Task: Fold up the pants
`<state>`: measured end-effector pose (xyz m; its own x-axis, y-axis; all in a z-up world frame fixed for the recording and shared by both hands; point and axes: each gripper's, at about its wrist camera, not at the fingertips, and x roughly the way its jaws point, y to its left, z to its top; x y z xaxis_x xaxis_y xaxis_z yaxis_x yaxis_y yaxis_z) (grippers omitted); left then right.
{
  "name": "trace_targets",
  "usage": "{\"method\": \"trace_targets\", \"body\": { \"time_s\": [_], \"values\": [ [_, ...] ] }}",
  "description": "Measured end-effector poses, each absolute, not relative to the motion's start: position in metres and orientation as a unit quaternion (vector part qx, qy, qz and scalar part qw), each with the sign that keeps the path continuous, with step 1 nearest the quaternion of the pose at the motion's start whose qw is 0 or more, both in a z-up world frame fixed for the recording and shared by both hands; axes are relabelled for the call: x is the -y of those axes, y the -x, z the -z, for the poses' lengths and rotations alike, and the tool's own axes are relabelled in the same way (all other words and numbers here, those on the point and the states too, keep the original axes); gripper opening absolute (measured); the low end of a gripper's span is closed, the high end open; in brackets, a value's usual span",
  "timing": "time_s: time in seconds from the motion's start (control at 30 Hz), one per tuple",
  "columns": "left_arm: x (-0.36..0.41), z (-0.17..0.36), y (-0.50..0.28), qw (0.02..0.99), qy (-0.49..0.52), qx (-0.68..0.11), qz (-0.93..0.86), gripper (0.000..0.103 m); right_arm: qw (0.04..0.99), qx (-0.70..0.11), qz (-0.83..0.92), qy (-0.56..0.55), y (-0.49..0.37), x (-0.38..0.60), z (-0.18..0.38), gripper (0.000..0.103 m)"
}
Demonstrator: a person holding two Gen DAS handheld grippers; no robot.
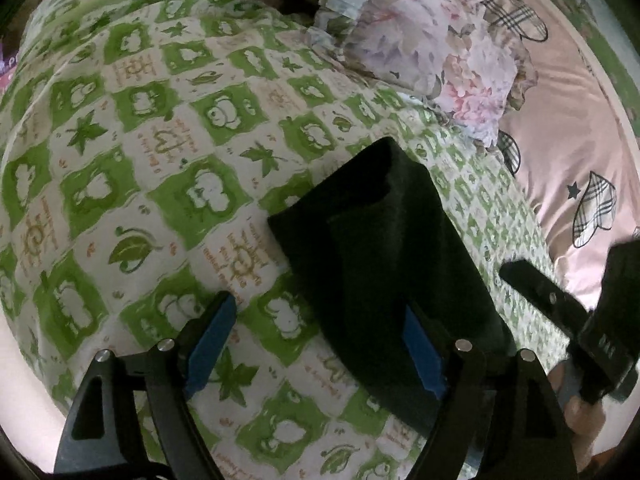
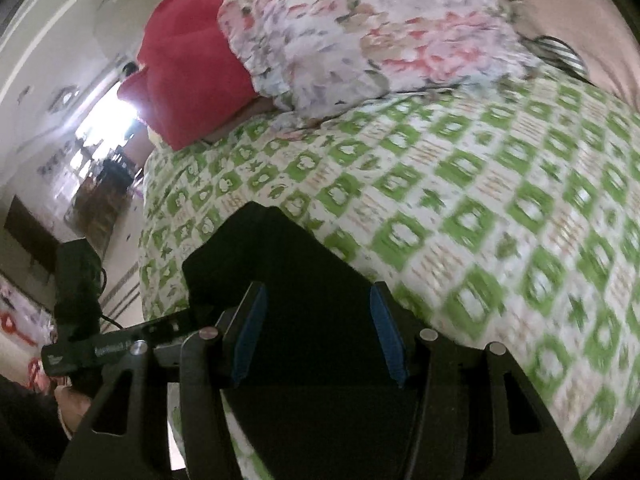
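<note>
The dark pants (image 1: 384, 248) are lying on the green-and-white patterned quilt (image 1: 132, 152) that is covering the bed, already gathered into a compact, thick, oblong bundle. In the left wrist view the bundle is running from the upper centre of the frame down toward the lower right, so its long axis is pointing almost straight along the claw's fingers.

The left claw (image 1: 316, 344) is standing wide, and the pants are sitting off its centre: the near end is covering the right blue pad (image 1: 420, 356), while the left pad (image 1: 212, 340) is hanging over bare quilt, well apart from the cloth. I cannot tell whether the right pad is touching the fabric.

In the right wrist view the right claw (image 2: 316, 332) is also spread wide, and the pants (image 2: 280, 264) are filling the gap between both pads and reaching past them toward the upper middle of the frame. This claw is lying squarely over the near end, so it looks the better placed of the two for the coming move.

The fabric is looking matte, near black, with soft rounded edges and a shallow crease near the far end. A floral pillow (image 1: 432, 52) and something red (image 2: 188, 68) are sitting beyond it.
</note>
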<state>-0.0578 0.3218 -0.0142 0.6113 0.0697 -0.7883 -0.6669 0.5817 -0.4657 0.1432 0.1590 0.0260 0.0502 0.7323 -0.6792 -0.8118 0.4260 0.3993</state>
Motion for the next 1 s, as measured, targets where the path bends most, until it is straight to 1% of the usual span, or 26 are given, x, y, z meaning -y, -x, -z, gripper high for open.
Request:
{"method": "trace_targets", "body": {
  "time_s": [0.27,0.33,0.47,0.5,0.53,0.57,0.6,0.63,0.67,0.73,0.77,0.87,1.0],
  "values": [
    [-0.327,0.017,0.049,0.815,0.376,-0.377,-0.228,0.080,0.665,-0.457,-0.582,0.100,-0.160,-0.226,-0.014,0.055],
    [-0.327,0.016,0.046,0.817,0.369,-0.380,-0.228,0.078,0.656,-0.464,-0.586,0.104,-0.163,-0.237,-0.010,0.055],
    [-0.330,0.017,0.043,0.818,0.366,-0.378,-0.231,0.069,0.625,-0.487,-0.600,0.113,-0.166,-0.258,0.002,0.054],
    [-0.331,0.017,0.043,0.819,0.364,-0.378,-0.232,0.067,0.616,-0.493,-0.603,0.117,-0.165,-0.263,0.006,0.048],
    [-0.332,0.018,0.042,0.820,0.361,-0.379,-0.233,0.064,0.613,-0.496,-0.603,0.122,-0.163,-0.267,0.008,0.044],
    [-0.331,0.017,0.040,0.822,0.354,-0.381,-0.232,0.061,0.617,-0.494,-0.599,0.127,-0.162,-0.268,0.009,0.036],
    [-0.331,0.017,0.040,0.823,0.351,-0.382,-0.231,0.058,0.620,-0.492,-0.597,0.128,-0.161,-0.269,0.010,0.031],
    [-0.330,0.016,0.037,0.827,0.344,-0.384,-0.225,0.051,0.624,-0.489,-0.596,0.129,-0.159,-0.268,0.009,0.030],
    [-0.329,0.015,0.035,0.830,0.342,-0.385,-0.216,0.037,0.627,-0.485,-0.596,0.128,-0.158,-0.266,0.008,0.027],
    [-0.326,0.013,0.030,0.832,0.338,-0.389,-0.204,0.032,0.629,-0.483,-0.597,0.119,-0.159,-0.262,0.005,0.024],
    [-0.324,0.010,0.030,0.836,0.334,-0.387,-0.202,0.028,0.632,-0.481,-0.597,0.115,-0.159,-0.259,0.003,0.022],
    [-0.318,-0.001,0.031,0.843,0.333,-0.377,-0.189,0.026,0.639,-0.470,-0.600,0.102,-0.157,-0.249,-0.008,0.021],
    [-0.311,-0.020,0.034,0.854,0.330,-0.363,-0.173,0.025,0.649,-0.454,-0.606,0.071,-0.157,-0.227,-0.025,0.021]
  ]
}}
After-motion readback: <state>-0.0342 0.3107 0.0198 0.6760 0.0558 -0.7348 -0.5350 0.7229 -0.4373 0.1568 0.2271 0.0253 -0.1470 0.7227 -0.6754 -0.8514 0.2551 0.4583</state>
